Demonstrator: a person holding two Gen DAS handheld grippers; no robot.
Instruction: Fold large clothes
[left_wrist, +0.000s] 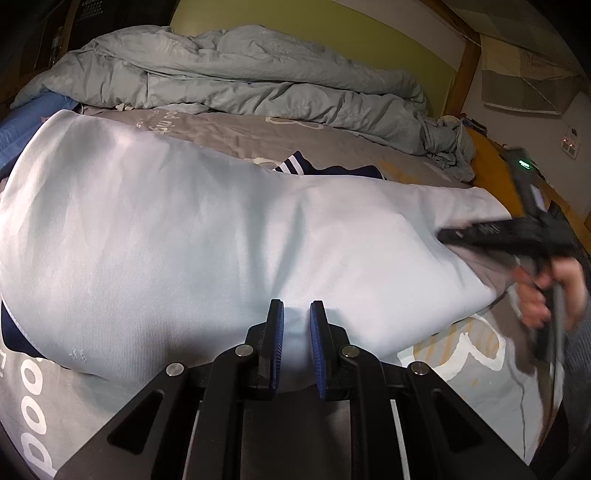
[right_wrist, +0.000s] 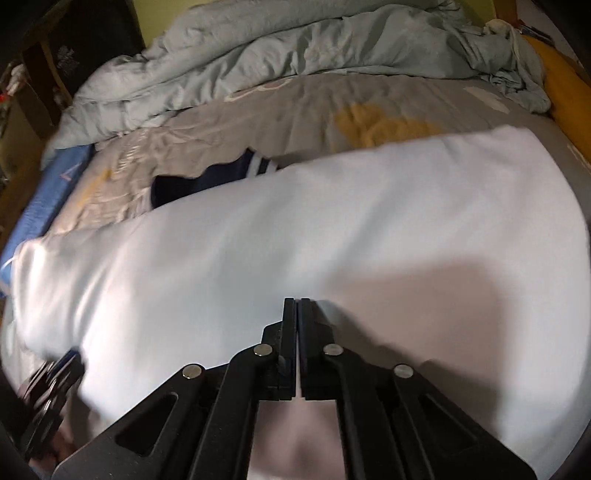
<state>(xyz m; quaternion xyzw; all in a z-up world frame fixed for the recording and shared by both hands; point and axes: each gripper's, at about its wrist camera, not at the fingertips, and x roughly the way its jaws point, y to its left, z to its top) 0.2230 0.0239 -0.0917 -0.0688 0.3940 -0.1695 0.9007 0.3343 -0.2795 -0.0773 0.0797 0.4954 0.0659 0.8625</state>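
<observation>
One white garment (left_wrist: 192, 236), smooth and finely ribbed, lies spread across the grey printed bedsheet (left_wrist: 236, 136), with one navy cuff (left_wrist: 295, 164) carrying white stripes poking out behind it. One crumpled pale-green duvet (left_wrist: 229, 74) is heaped at the back. Two grippers: the left gripper (left_wrist: 297, 314) pinches a fold of the garment's near edge; the right gripper (right_wrist: 297, 306) is clenched empty above the cloth.

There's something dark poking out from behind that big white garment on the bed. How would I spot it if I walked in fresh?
Start at the bed's grey printed sheet, with the crumpled pale blue-green duvet heaped along its far side. Across the middle lies the large white garment. Just beyond its far edge a navy piece of cloth peeks out, the only dark fabric there, marked by white stripes at its end.
</observation>
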